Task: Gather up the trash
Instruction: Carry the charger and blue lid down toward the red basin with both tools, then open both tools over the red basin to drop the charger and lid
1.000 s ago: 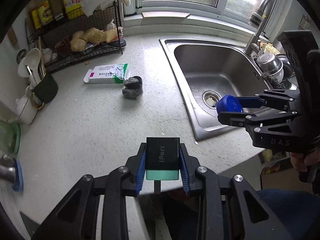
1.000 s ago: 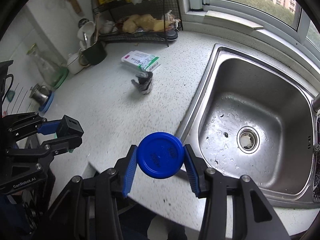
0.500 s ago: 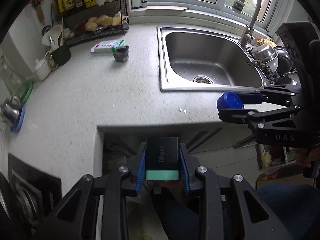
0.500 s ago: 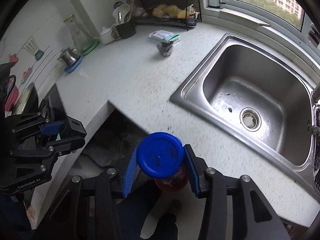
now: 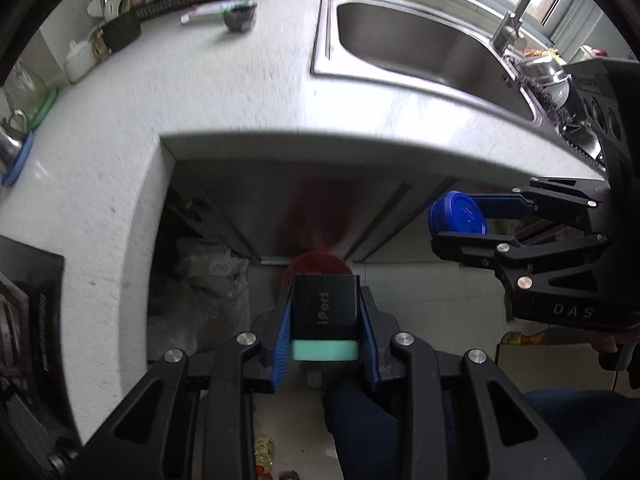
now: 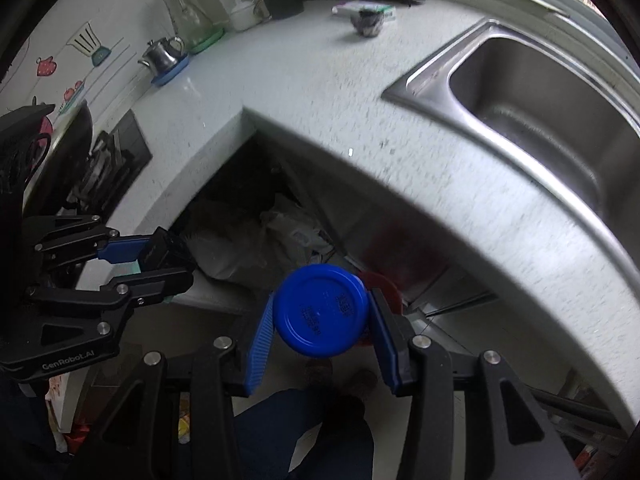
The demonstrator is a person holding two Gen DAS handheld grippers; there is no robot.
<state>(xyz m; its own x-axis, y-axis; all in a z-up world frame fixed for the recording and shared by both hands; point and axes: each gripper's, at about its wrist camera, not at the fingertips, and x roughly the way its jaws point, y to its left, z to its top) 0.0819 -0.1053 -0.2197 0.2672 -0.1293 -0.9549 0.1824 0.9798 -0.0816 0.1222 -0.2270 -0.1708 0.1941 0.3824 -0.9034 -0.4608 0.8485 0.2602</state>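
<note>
I have carried both tongs off the counter (image 5: 248,80): left gripper (image 5: 324,320) clamps the black box (image 5: 323,306), right gripper (image 6: 322,320) the blue lid (image 6: 322,315), now above the red bin (image 5: 318,264).

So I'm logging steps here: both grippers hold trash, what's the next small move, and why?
Probably lower both further toward the red bin under the counter. The left gripper grips the black box, the right gripper the blue lid, both above the bin.

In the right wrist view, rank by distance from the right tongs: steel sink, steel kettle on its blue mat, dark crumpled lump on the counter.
From the right tongs:
1. Steel sink, right.
2. Steel kettle on blue mat, far left.
3. Dark crumpled lump, at the counter's back.
</note>
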